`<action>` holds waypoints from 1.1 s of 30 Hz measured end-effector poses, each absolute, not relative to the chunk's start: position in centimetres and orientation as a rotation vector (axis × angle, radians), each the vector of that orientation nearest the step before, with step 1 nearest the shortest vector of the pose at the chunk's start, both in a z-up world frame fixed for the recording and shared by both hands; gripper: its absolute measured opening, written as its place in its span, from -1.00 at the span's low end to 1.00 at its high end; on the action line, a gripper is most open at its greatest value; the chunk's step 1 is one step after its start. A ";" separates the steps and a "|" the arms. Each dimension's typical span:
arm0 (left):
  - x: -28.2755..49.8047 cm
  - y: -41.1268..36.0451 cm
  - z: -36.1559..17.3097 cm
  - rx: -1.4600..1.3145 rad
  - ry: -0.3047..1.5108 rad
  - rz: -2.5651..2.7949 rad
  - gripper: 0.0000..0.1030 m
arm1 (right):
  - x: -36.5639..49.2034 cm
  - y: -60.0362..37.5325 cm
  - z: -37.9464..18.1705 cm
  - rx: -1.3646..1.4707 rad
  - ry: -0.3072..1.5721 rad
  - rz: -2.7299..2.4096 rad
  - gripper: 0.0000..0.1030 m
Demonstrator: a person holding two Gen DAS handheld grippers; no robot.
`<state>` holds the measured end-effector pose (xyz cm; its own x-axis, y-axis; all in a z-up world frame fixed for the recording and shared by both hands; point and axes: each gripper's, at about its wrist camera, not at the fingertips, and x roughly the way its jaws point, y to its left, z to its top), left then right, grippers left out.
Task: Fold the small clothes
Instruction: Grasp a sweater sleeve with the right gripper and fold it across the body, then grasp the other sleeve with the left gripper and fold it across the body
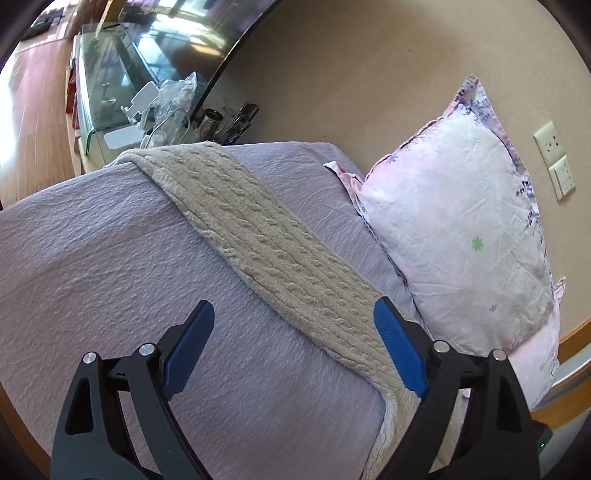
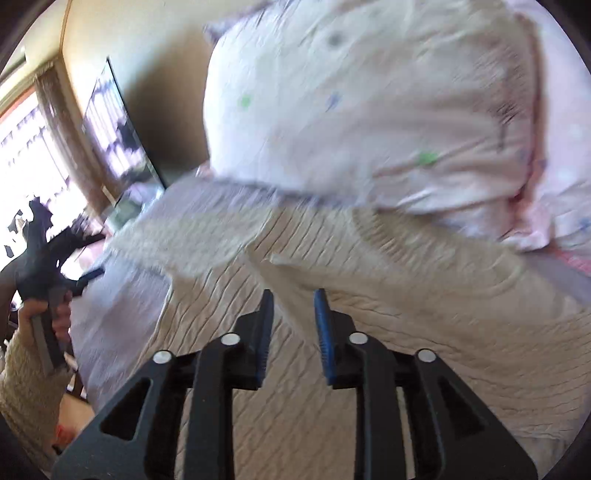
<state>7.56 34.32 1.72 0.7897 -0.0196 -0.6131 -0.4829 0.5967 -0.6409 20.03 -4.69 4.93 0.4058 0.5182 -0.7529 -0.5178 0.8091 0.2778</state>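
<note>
A cream cable-knit sweater (image 1: 273, 243) lies on the lilac bedspread (image 1: 103, 258); its sleeve runs diagonally across the bed in the left wrist view. My left gripper (image 1: 293, 314) is open and empty, just above the sleeve's near part. In the blurred right wrist view the sweater's body (image 2: 424, 332) fills the lower frame. My right gripper (image 2: 293, 299) has its jaws narrowly apart with a raised fold of the sweater (image 2: 295, 273) between the fingertips; whether it is pinched is unclear. The left gripper (image 2: 48, 266) shows there at far left in a hand.
A pink flowered pillow (image 1: 461, 229) leans on the beige wall at the bed's head, right beside the sweater; it also shows in the right wrist view (image 2: 369, 110). A glass TV stand (image 1: 107, 85) with clutter and a TV (image 1: 184, 33) stand beyond the bed's far edge.
</note>
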 end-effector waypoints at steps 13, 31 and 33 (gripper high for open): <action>8.8 43.6 -2.1 -1.264 0.506 0.440 -0.36 | 16.6 -17.8 11.1 0.250 0.801 0.524 0.54; 20.7 -2.0 6.1 -0.114 0.830 -0.444 -0.85 | 18.2 -28.4 7.8 0.487 0.816 0.344 0.57; 20.3 -6.1 2.9 -0.044 0.958 -0.529 -0.85 | 19.0 -29.0 6.2 0.529 0.878 0.331 0.55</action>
